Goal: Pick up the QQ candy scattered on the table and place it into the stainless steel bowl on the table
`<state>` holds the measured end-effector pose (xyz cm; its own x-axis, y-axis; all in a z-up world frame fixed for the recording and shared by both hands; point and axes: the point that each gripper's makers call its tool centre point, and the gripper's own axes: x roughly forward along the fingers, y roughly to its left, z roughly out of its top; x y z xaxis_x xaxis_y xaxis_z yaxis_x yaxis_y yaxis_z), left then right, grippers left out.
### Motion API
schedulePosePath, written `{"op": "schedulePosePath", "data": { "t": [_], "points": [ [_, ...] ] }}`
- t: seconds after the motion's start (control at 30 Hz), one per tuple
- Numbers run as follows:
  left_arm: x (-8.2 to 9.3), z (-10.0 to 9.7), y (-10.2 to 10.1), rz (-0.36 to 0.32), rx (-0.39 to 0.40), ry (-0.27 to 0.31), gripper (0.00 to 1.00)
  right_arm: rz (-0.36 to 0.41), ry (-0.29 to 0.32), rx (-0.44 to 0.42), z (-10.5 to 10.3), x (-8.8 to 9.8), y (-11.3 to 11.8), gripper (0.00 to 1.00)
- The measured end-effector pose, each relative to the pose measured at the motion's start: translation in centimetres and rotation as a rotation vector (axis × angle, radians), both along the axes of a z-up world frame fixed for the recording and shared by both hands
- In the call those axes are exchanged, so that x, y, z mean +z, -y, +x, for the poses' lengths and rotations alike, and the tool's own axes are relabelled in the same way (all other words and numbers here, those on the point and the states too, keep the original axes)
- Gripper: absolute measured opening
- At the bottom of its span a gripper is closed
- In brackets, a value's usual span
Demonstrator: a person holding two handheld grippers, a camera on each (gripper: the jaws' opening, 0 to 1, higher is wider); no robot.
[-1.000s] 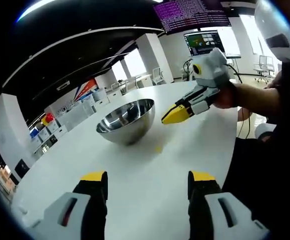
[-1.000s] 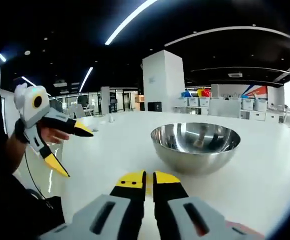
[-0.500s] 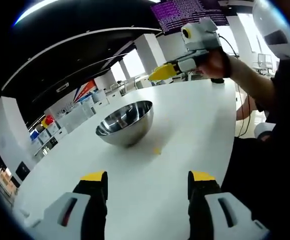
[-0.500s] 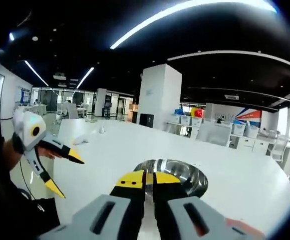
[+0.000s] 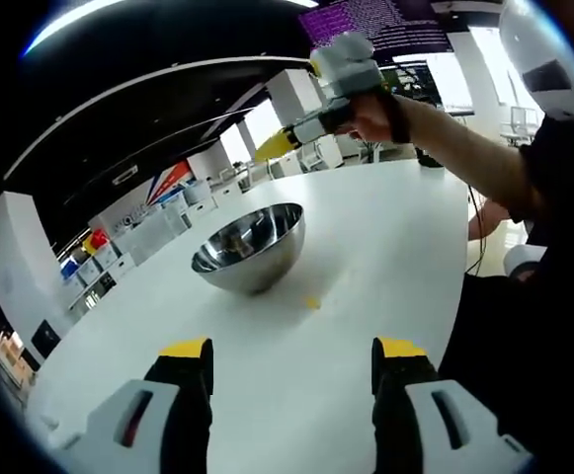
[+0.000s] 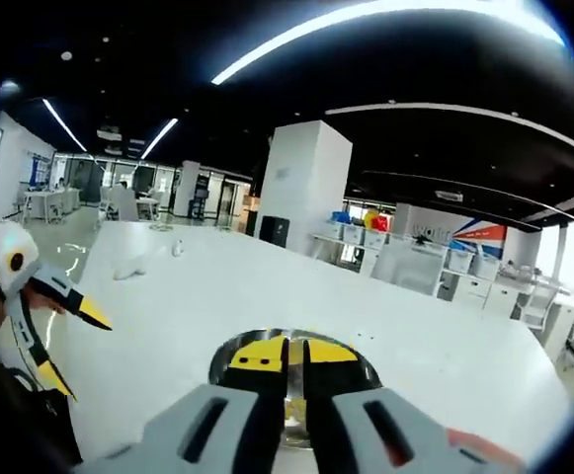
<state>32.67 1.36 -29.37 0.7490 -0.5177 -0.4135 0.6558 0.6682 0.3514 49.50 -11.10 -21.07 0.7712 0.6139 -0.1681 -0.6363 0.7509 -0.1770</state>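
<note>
While we look along the left gripper (image 5: 287,360) in its own view, we see its two yellow-tipped jaws standing wide apart near the bottom, with nothing between them, above the white table (image 5: 385,227). Further ahead on this table stands the stainless steel bowl (image 5: 248,245), upright and shiny, and just beside its foot, on the side nearer to us, lies one small yellow QQ candy (image 5: 312,302) on the bare surface, not touching the bowl. Above the bowl we see the right gripper (image 5: 273,146), held in a person's hand (image 5: 370,111) with the forearm reaching in from the right; its yellow tips appear pressed together and point toward the space over the bowl. In the right gripper view, the right gripper (image 6: 294,353) has its jaws closed against each other with only a thin line between them, and we cannot tell for sure if a candy is pinched there, though a small yellowish bit shows low in the gap. Directly behind the tips we see the rim of the bowl (image 6: 366,365), so the gripper is above it. At the left edge of this view the left gripper (image 6: 69,341) appears with its jaws spread open, well apart from the bowl. Behind the table we see a white pillar (image 6: 304,183) and coloured storage boxes (image 6: 370,219) in the office.
</note>
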Motion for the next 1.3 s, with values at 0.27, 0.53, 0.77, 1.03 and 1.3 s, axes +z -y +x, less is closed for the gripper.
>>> {"op": "schedulePosePath", "data": {
  "t": [0.27, 0.53, 0.77, 1.03, 1.3],
  "points": [
    [-0.3, 0.1, -0.5, -0.003, 0.012, -0.008, 0.65, -0.042, -0.098, -0.012, 1.9, -5.4, -0.6, 0.05],
    [-0.3, 0.3, -0.4, -0.008, 0.006, -0.009, 0.65, -0.058, -0.143, -0.01, 1.9, -7.3, -1.0, 0.05],
    [-0.6, 0.2, -0.5, -0.007, 0.011, -0.015, 0.65, -0.061, -0.161, -0.018, 2.1, -8.1, -0.8, 0.05],
    [-0.6, 0.2, -0.3, -0.012, 0.004, -0.013, 0.65, -0.07, -0.164, -0.019, 2.2, -8.4, -1.0, 0.05],
    [-0.6, 0.4, -0.2, -0.008, 0.002, -0.013, 0.65, -0.058, -0.17, -0.027, 2.3, -8.4, -0.7, 0.06]
  ]
}}
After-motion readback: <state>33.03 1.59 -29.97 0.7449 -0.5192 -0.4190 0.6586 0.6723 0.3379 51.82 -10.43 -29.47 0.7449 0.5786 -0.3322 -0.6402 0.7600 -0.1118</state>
